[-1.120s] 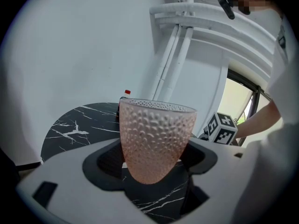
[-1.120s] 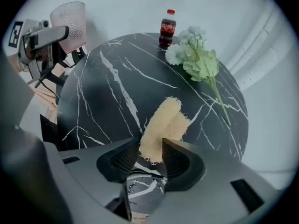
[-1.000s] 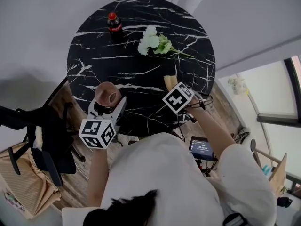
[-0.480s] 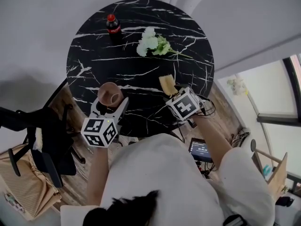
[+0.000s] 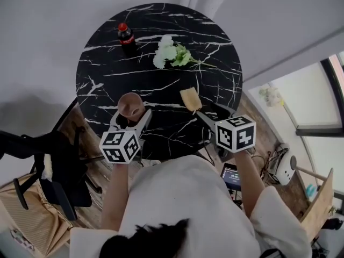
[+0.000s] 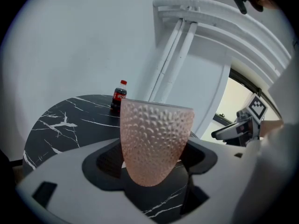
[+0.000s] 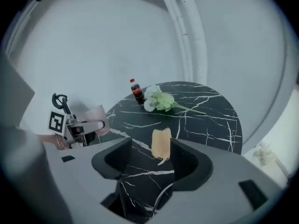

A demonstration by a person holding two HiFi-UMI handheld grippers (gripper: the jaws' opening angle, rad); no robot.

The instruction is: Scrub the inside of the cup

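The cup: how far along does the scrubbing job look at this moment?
Done: the left tongs are shut on the pink cup. In hand: the right tongs have just been opening, empty, near the sponge lying on the table. Left: the cup's inside shows too small to judge, so scrubbing cannot be confirmed; probably grasp the sponge and scrub.

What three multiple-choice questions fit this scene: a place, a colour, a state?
1. Where does the cola bottle stand?
A. Near the far edge of the table
B. On a shelf
C. In a sink
2. What colour is the cup?
A. Blue
B. Pink
C. Green
3. The jaws of the left gripper are:
A. open and empty
B. shut on the bottle
C. shut on the cup
1 A: it stands far across the table. 2 B: its dimpled wall is pink. 3 C: both jaws press its sides.
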